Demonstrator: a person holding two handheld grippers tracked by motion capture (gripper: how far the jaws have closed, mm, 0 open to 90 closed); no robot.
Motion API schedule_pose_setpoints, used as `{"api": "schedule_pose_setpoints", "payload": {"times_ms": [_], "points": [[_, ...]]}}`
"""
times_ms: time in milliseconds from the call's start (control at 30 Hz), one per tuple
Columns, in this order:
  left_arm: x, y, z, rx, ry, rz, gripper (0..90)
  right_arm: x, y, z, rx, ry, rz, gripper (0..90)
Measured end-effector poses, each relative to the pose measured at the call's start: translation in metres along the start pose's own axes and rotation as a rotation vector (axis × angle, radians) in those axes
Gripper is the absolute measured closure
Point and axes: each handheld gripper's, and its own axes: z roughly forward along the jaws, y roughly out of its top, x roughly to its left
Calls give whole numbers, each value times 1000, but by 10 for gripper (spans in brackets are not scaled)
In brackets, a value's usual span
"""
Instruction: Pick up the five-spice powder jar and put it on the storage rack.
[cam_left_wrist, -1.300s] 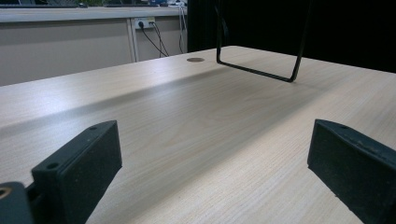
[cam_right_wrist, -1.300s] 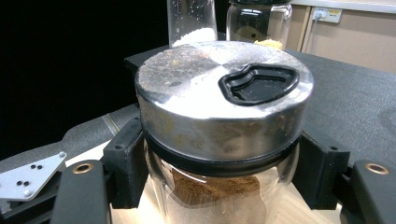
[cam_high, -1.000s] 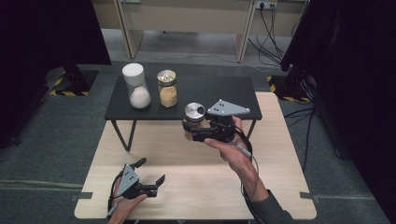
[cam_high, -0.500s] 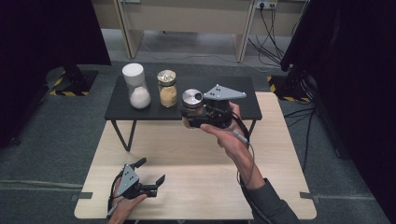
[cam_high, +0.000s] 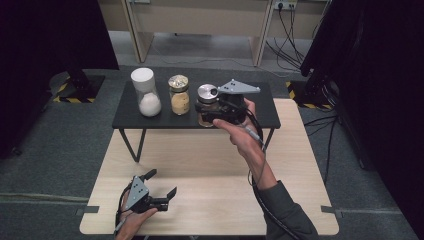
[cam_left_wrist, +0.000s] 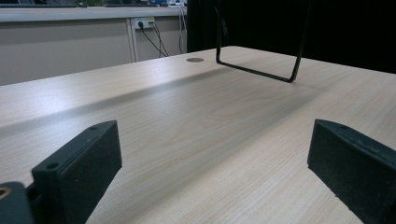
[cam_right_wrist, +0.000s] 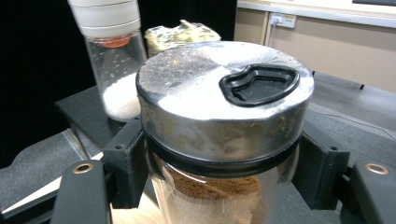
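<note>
While the left gripper (cam_high: 159, 197) rests low on the wooden table (cam_high: 210, 170) near its front edge, jaws spread wide with nothing but bare tabletop between them, the right gripper (cam_high: 212, 111) is clamped on a glass jar (cam_right_wrist: 210, 196) of brown powder. In the right gripper view its black pads press the glass from both sides just under the jar's metal lid (cam_right_wrist: 224, 98), the lid standing above the jaws. From the high view the jar sits at the black shelf (cam_high: 150, 120), right of a yellow-filled jar (cam_high: 179, 95) and a white-capped jar (cam_high: 145, 92); whether its base touches the shelf or hangs just above it I cannot tell.
</note>
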Motion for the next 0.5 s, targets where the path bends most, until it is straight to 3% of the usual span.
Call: {"api": "schedule_pose_setpoints", "payload": {"times_ms": [500], "points": [[0, 0, 0, -3, 0, -2, 20, -11, 1, 21, -5, -61, 11, 306]]}}
